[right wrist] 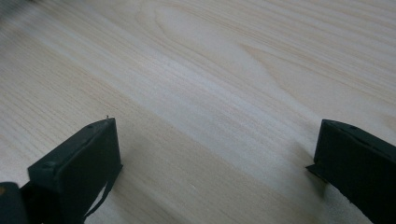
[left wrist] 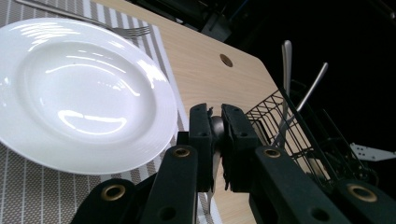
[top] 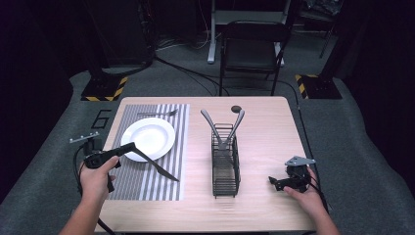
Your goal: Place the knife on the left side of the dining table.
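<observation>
My left gripper (top: 131,146) hovers at the front right rim of a white plate (top: 148,138) and is shut on a metal table knife (top: 159,167). The knife slants down over the striped placemat (top: 147,188). In the left gripper view the jaws (left wrist: 215,112) pinch the knife's metal handle (left wrist: 216,127), with the plate (left wrist: 74,88) to their left. A fork (top: 157,113) lies on the mat beyond the plate. My right gripper (top: 274,181) rests near the table's front right with its jaws wide apart over bare wood (right wrist: 215,140), nothing between them.
A black wire cutlery caddy (top: 225,169) stands mid-table with two metal utensils (top: 222,128) leaning out of its far end. The wooden table (top: 264,132) has a small round hole (top: 236,108) near its far edge. A folding chair (top: 252,46) stands behind it.
</observation>
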Demonstrator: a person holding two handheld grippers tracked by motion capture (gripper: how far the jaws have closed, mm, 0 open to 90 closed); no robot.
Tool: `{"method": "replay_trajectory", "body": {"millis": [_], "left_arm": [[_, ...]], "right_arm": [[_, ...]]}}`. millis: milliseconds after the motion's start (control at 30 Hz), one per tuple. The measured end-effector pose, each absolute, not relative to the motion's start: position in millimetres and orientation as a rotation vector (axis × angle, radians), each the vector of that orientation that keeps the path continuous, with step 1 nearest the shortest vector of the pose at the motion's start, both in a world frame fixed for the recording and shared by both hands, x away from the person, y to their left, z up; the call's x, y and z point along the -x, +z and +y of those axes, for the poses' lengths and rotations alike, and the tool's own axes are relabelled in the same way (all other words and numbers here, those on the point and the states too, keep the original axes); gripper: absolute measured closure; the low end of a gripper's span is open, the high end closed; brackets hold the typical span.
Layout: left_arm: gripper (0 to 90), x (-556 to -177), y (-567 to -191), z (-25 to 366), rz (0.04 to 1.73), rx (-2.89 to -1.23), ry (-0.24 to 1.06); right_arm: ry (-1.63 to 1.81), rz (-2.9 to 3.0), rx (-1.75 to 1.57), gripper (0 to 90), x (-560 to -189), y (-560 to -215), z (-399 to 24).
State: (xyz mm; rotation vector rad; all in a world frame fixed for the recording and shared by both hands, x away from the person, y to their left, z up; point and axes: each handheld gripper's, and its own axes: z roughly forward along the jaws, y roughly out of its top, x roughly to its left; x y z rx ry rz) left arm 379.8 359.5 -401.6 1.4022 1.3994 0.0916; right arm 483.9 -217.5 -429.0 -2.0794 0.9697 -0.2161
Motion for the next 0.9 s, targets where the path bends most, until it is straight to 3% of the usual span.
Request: {"method": "replay_trajectory", "body": {"millis": [900], "left_arm": [[81.1,-362.7,-435.4,380.6,1.506,-1.229,0.124]], "right_arm": [[-0.217,0.970,2.080,0.0,-483.9,-429.0,-217.4]]}}
